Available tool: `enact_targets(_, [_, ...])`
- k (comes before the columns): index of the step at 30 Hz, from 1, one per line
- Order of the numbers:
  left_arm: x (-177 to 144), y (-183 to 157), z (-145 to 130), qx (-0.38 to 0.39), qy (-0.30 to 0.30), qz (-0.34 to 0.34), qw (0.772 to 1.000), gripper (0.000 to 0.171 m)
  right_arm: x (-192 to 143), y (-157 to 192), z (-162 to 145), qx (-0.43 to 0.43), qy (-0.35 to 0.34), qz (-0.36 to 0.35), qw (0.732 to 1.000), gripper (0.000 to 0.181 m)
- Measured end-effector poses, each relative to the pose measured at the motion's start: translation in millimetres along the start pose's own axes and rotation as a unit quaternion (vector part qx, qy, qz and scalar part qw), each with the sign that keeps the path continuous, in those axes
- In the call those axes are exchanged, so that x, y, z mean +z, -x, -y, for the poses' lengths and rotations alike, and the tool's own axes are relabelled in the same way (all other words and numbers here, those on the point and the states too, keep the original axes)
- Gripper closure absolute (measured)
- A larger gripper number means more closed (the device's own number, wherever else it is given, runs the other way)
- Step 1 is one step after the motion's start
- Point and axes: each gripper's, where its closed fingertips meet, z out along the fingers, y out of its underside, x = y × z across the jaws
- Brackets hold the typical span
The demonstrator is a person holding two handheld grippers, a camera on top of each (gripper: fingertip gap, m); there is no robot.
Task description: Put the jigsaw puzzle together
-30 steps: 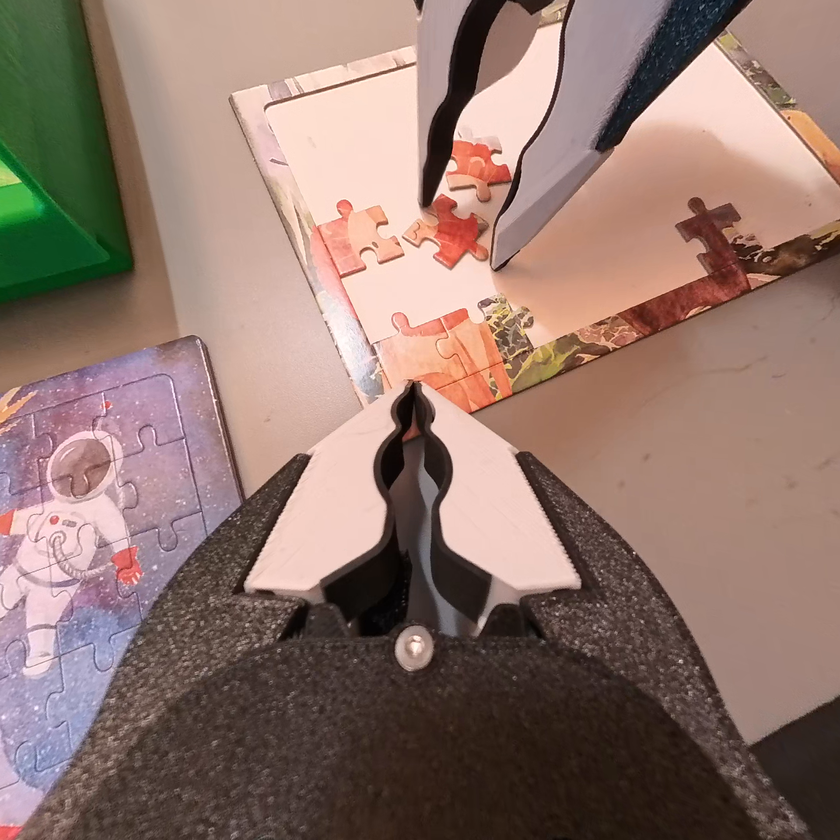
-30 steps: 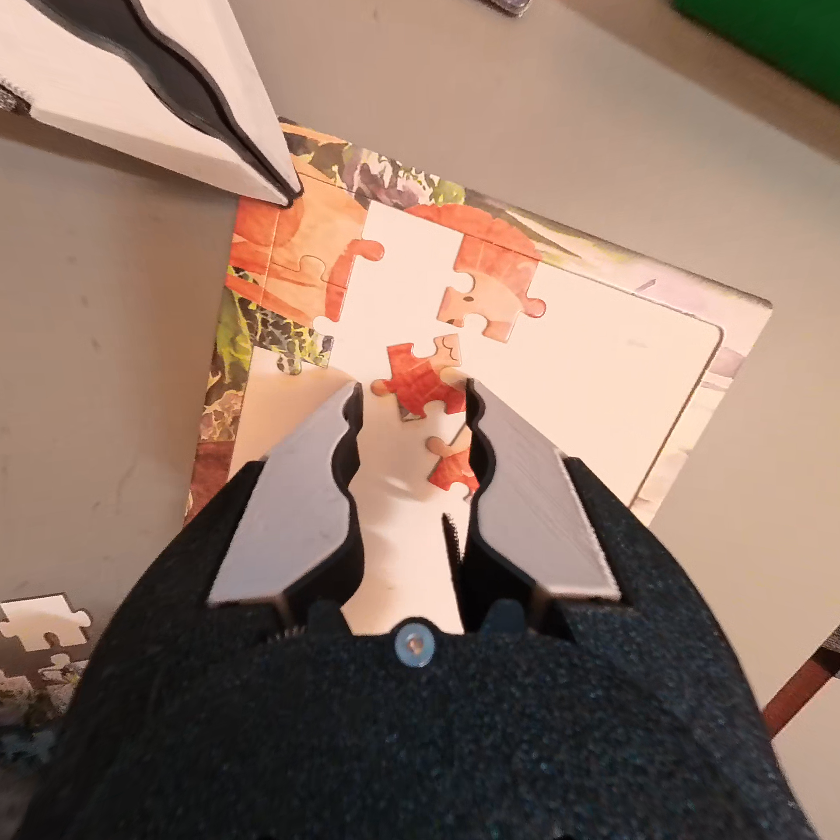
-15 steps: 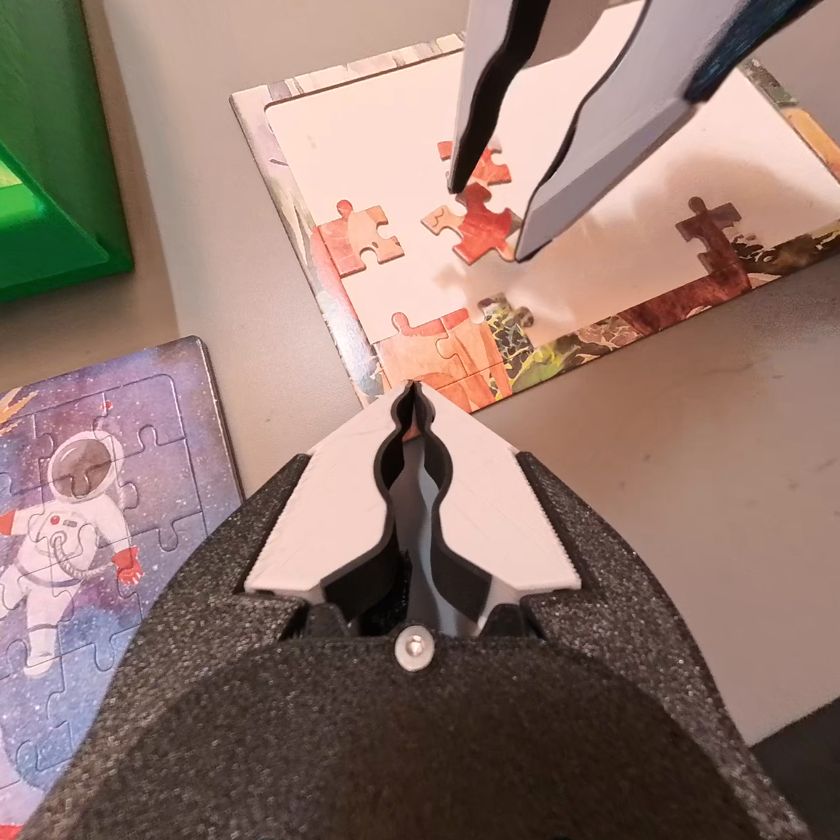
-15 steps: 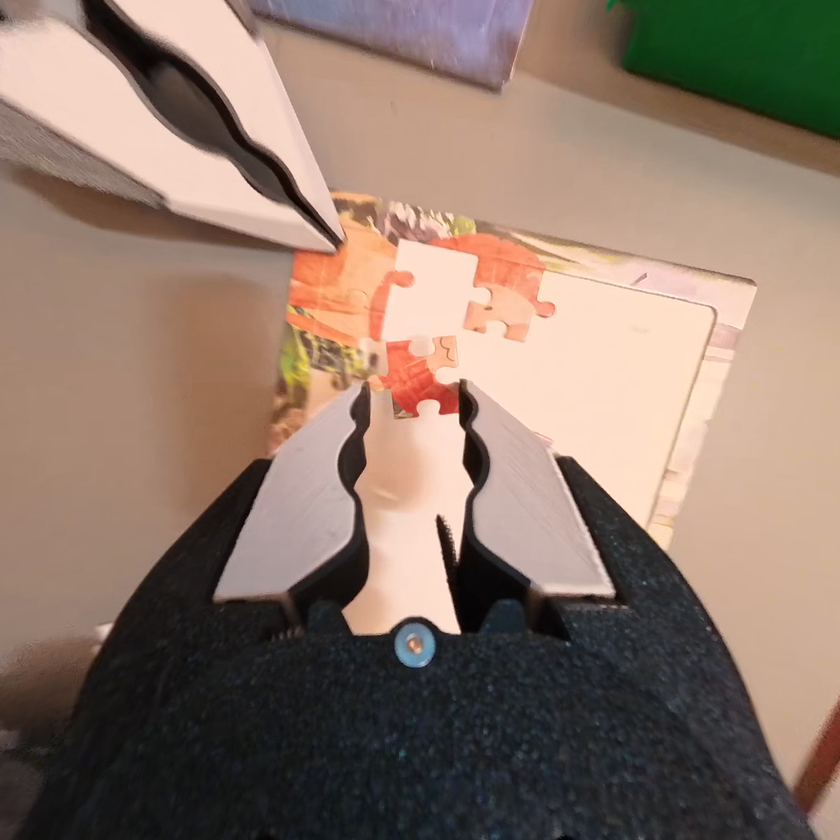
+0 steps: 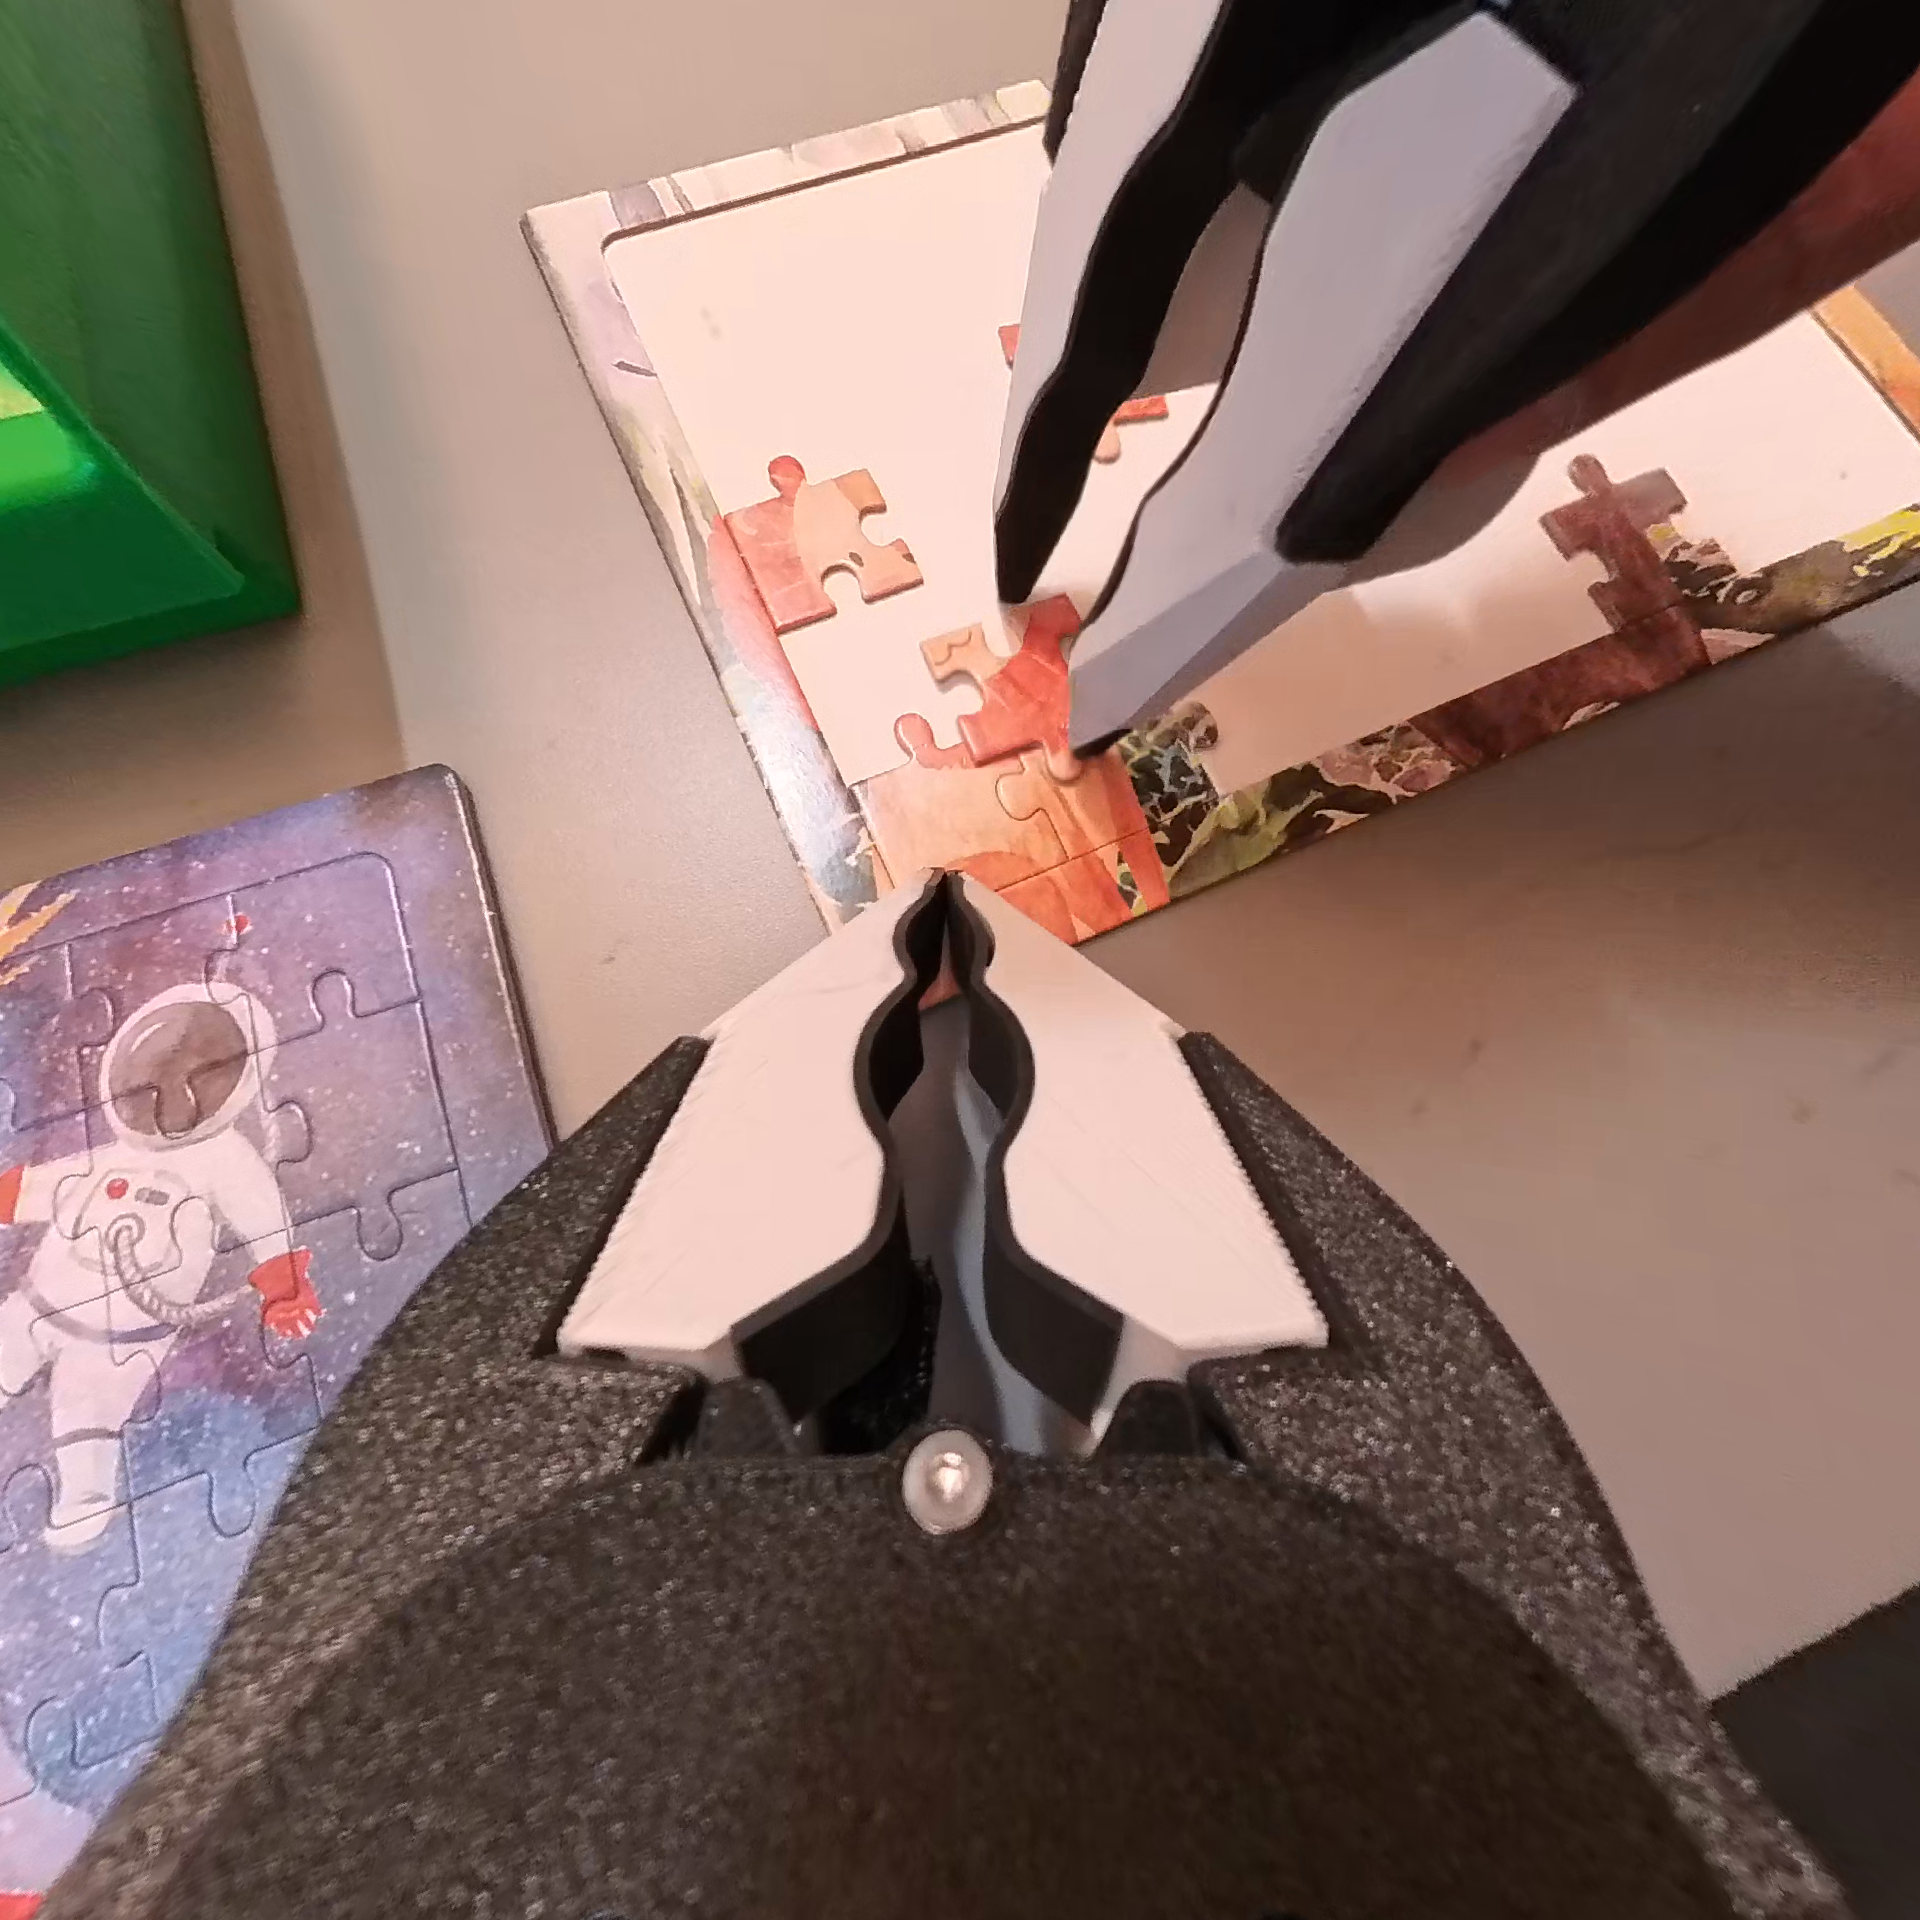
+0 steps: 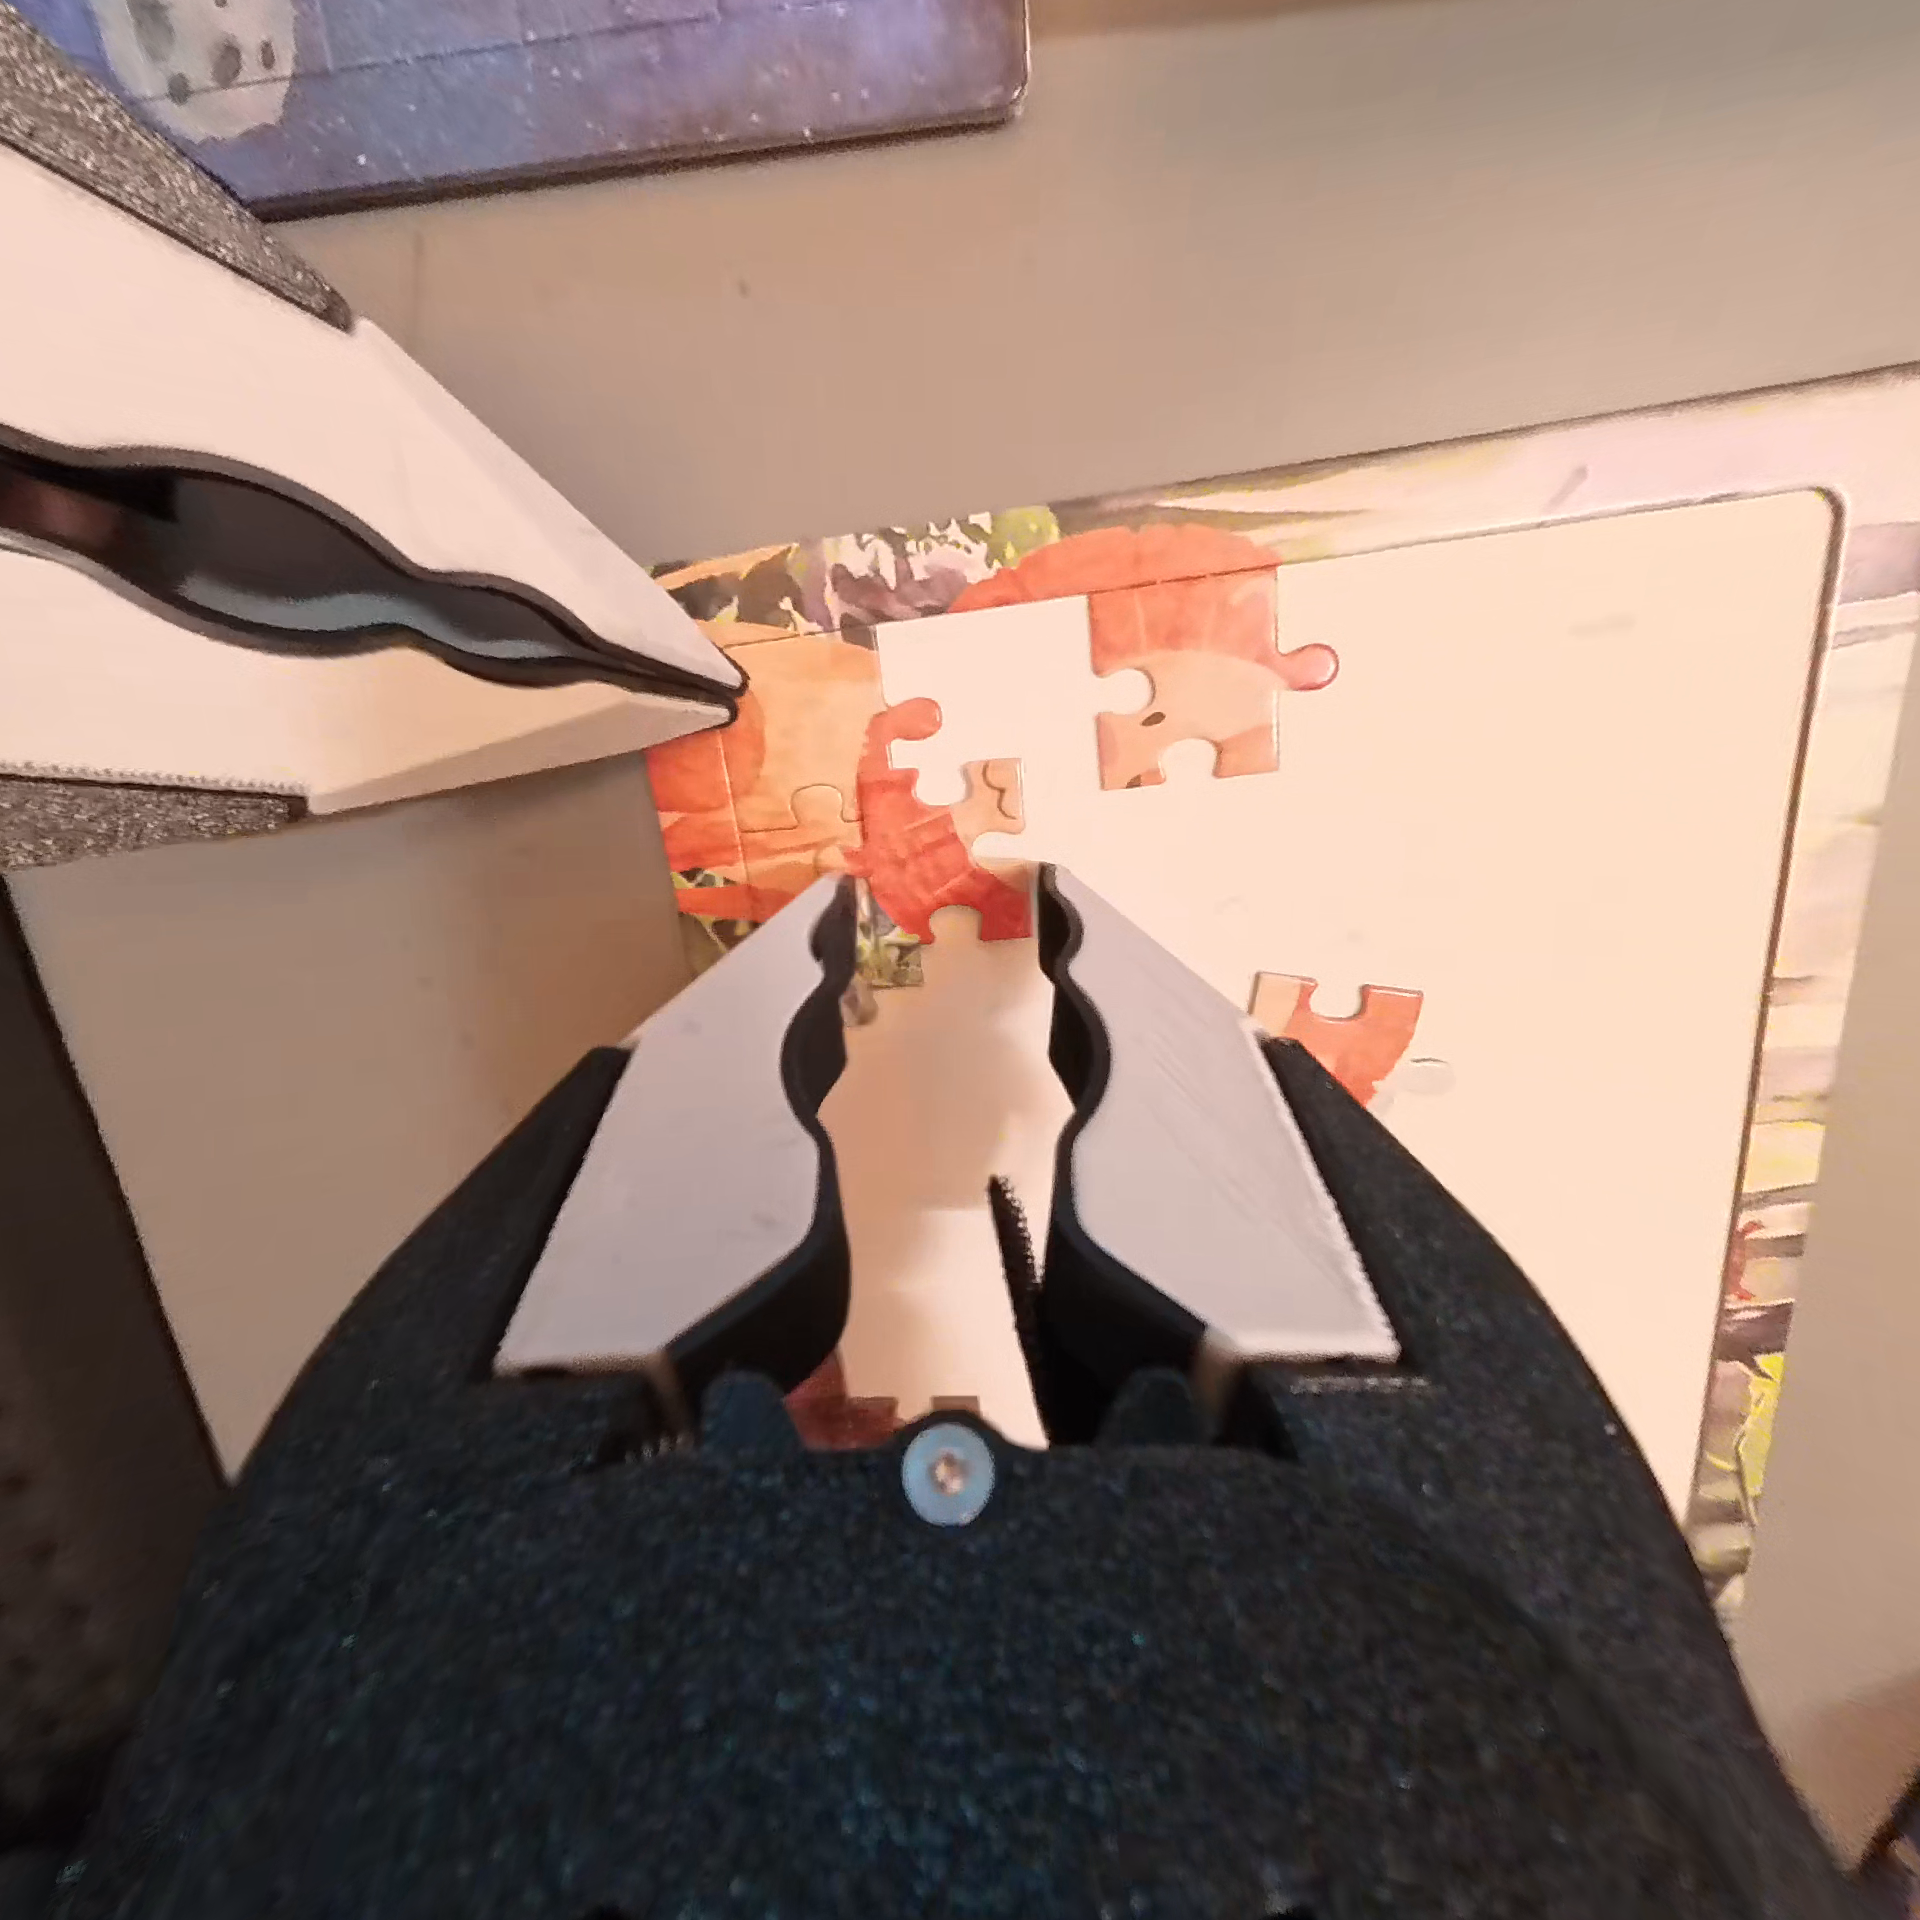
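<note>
The puzzle tray [image 5: 727, 260] lies on the table, its white base [image 6: 1507, 831] mostly bare. Joined orange pieces [image 5: 987, 821] fill its near-left corner. My right gripper [image 5: 1049, 670] is shut on a red puzzle piece [image 5: 1023, 691] and holds it low, right beside those corner pieces; in the right wrist view the piece [image 6: 925, 852] sits between the fingertips of the gripper [image 6: 935, 894]. My left gripper [image 5: 948, 883] is shut and empty at the tray's corner, and it also shows in the right wrist view [image 6: 727, 696]. An orange piece [image 5: 821, 545] sits at the tray's left edge.
Another loose red piece [image 6: 1345, 1023] lies on the tray behind the right gripper. A brown piece [image 5: 1616, 530] stands in the bottom border row. A finished astronaut puzzle [image 5: 208, 1143] lies left of the tray. A green box [image 5: 104, 364] stands at the far left. The left gripper's tips are roughly 5 centimetres from the right gripper's.
My right gripper lifted the red piece off the middle of the tray and carried it toward the joined corner pieces, then lowered it there. The left gripper stayed put.
</note>
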Motion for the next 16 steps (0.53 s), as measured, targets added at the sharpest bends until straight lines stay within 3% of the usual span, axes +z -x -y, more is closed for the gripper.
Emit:
enact_targets(6, [0.0, 0.0, 0.0, 0.001, 0.000, 0.001, 1.000, 0.171, -6.3, -2.5, 0.0, -0.022, 0.005, -0.020, 1.000, 0.147])
enact_targets(12, [0.1, 0.0, 0.0, -0.001, 0.000, -0.001, 1.000, 0.171, -9.3, 15.0, 14.5, -0.066, -0.049, -0.012, 0.997, 0.181])
enact_targets(16, [0.1, -0.1, 0.0, -0.001, 0.000, -0.001, 1.000, 0.171, 0.6, 5.7, 6.1, -0.044, -0.039, -0.018, 0.998, 0.181])
